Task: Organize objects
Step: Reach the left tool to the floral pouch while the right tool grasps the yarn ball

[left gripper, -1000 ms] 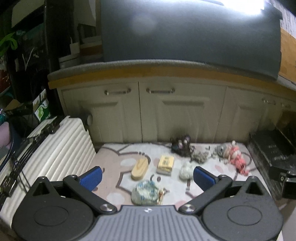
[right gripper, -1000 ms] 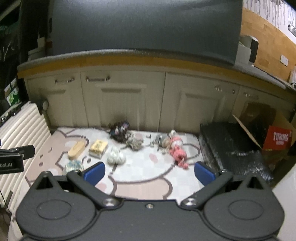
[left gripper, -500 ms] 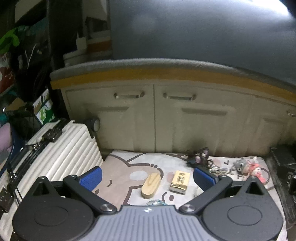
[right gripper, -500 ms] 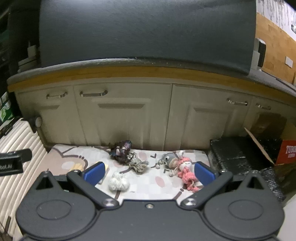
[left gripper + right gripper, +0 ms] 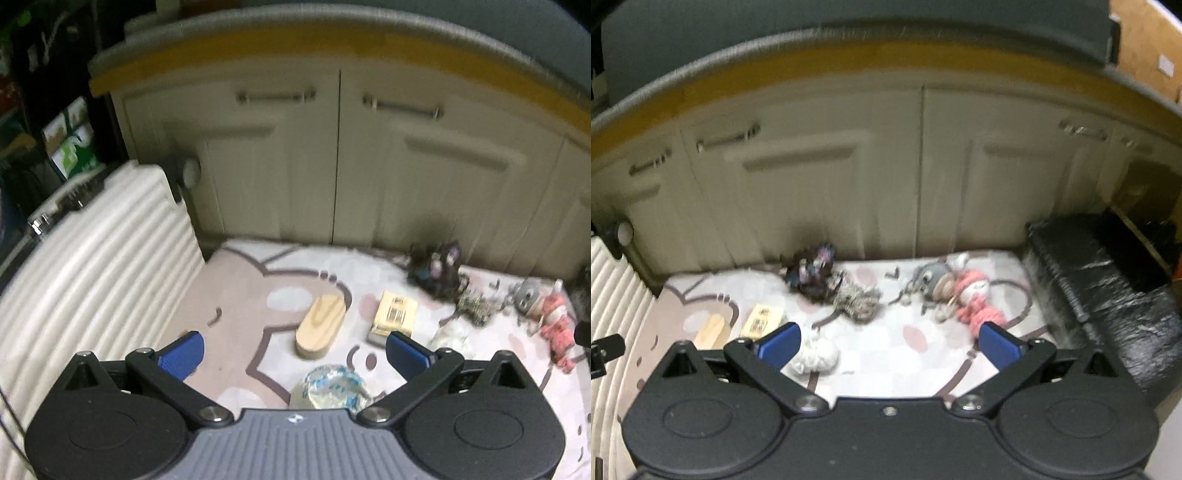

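Although both views are motion-blurred, the layout reads clearly from left to right. At the left edge stands a ribbed white suitcase point(image 5: 92, 258). On the patterned mat point(image 5: 236, 295), centre frame, lie a wooden oval block point(image 5: 320, 328) and a yellow box point(image 5: 394, 316); both look rigid and light, best taken across their short sides. A crinkly wrapped bundle point(image 5: 332, 386) sits at lower centre, between the fingertips of the left hand-held gripper point(image 5: 293, 352), which is spread wide and holds nothing. It looks soft and would deform; grip it at mid-body. Right of centre lie a dark toy cluster point(image 5: 812, 275), a white fluffy ball point(image 5: 816, 356), and a pink yarn doll point(image 5: 975, 301), all soft and light. The right hand-held gripper point(image 5: 888, 345) is likewise wide apart and empty.

Compared with half a second ago, both cameras sit closer and lower; the bundle is again in the left view.
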